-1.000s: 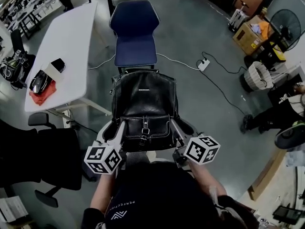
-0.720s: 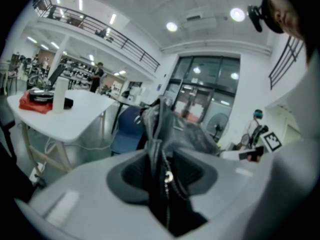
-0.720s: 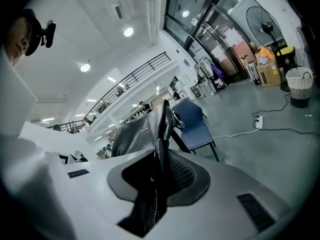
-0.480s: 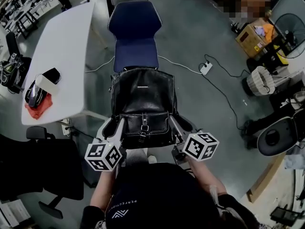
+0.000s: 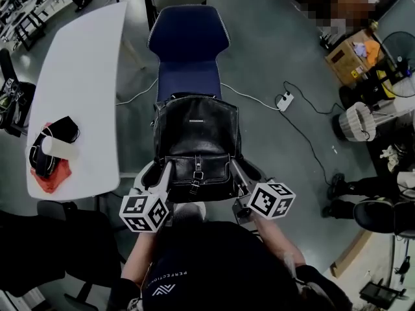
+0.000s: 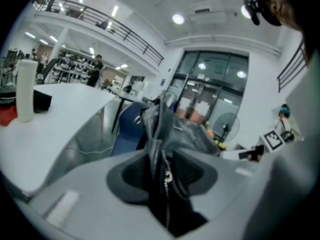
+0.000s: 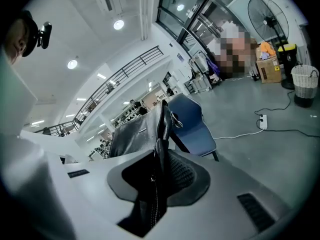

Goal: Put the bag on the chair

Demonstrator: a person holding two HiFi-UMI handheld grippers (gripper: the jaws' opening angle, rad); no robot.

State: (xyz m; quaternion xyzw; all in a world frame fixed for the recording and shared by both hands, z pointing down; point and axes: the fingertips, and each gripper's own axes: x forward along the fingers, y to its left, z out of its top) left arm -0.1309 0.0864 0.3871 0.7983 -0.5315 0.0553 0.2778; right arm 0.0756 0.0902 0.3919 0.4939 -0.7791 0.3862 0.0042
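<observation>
A black leather bag [image 5: 196, 141] hangs in the air between my two grippers, just short of the blue chair [image 5: 188, 47], whose seat is bare. My left gripper [image 5: 157, 172] is shut on the bag's left side edge, and the left gripper view shows its zipper seam [image 6: 162, 176] pinched between the pads. My right gripper [image 5: 240, 171] is shut on the bag's right side edge [image 7: 157, 174]. The blue chair [image 7: 192, 121] shows beyond the bag in the right gripper view.
A long white table [image 5: 81, 76] stands left of the chair, with a white cup [image 5: 55, 149], a red cloth and black items at its near end. A power strip [image 5: 284, 100] and cables lie on the floor to the right. Black office chair [image 5: 52, 251] at lower left.
The bag and both grippers have come forward towards the blue chair, which now lies closer and larger ahead. Both grips are unchanged.
</observation>
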